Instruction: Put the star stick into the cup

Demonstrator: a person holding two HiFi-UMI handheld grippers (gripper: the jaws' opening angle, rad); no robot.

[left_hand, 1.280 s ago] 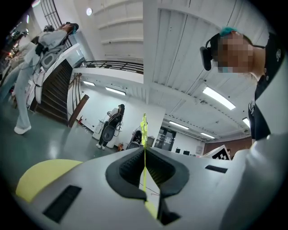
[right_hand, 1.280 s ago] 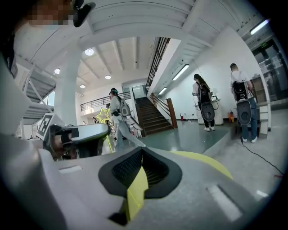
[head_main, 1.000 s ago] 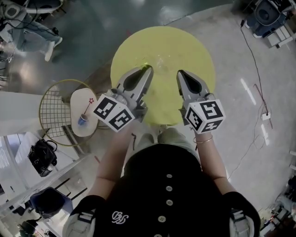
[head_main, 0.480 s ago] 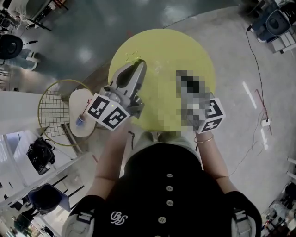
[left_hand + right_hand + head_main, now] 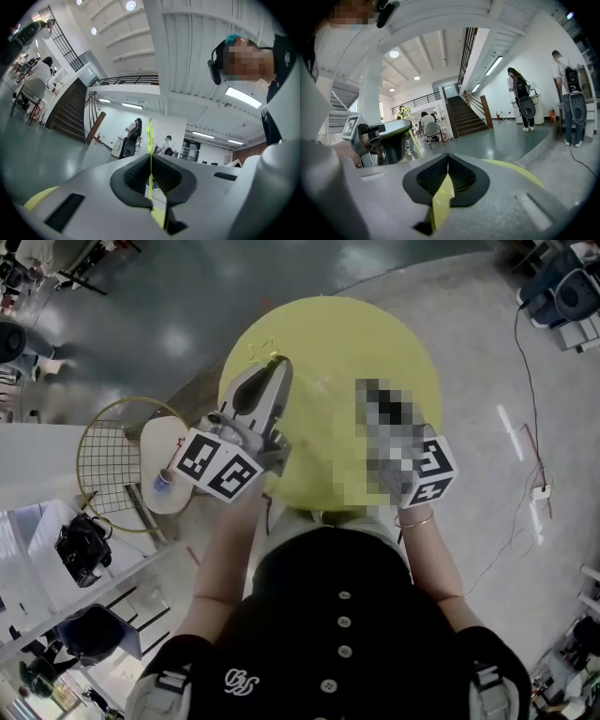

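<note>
**Head view:** the cup [image 5: 165, 483] is seen on a stand [image 5: 161, 442], well apart from the left gripper [image 5: 275, 365] above the table [image 5: 375, 343].

**Left gripper view:** the star stick [image 5: 150, 136] is pinched upright. Its thin shaft may swivel or slip, so the cup may be missed.

**Right gripper view:** the right gripper [image 5: 447, 158] is closed and empty.

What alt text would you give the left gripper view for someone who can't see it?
The grey left gripper is shut on a thin yellow-green star-topped stick, held upright between its black pads. Behind lies a big white hall with a dark staircase at left and people far off.
</note>
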